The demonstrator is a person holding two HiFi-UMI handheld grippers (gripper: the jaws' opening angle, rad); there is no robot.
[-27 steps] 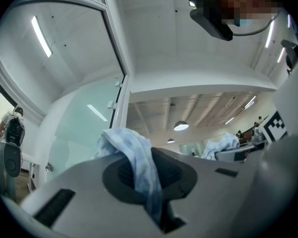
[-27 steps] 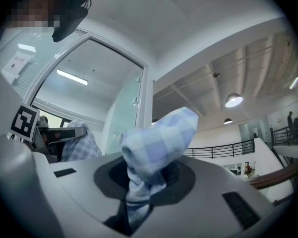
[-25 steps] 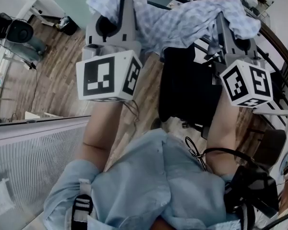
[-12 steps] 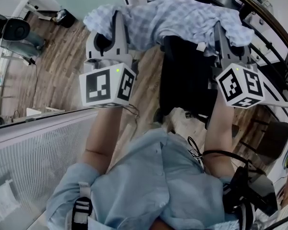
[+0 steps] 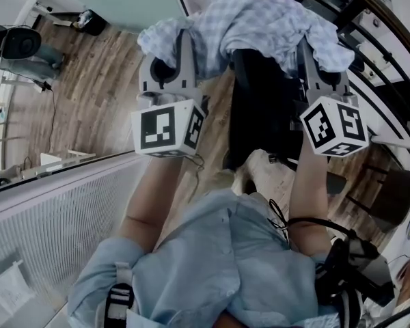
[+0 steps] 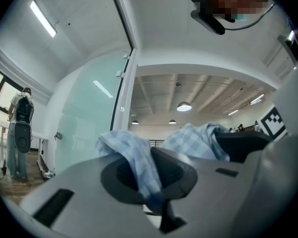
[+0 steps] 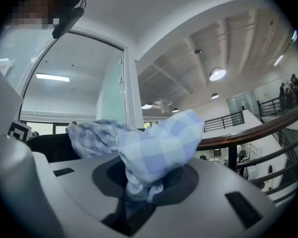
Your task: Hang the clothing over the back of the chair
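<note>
Left gripper (image 6: 156,200) clamped on clothing (image 5: 260,19), right gripper (image 7: 134,197) opening, clothing between its jaws, draped over chair (image 5: 260,108)

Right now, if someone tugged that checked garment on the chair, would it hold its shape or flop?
Probably floppy: the checked garment sags over the chair back and crumples where the left claw pinches it. Likely light too, since a small pinch of fabric seems enough to hold it.

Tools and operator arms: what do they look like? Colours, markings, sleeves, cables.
Bodies of left tool and right tool: light grey plastic, dark recess round the jaws. Each carries a white cube with black square markers. Light blue shirt, sleeves ending above the elbow. Black cable near the right arm.
</note>
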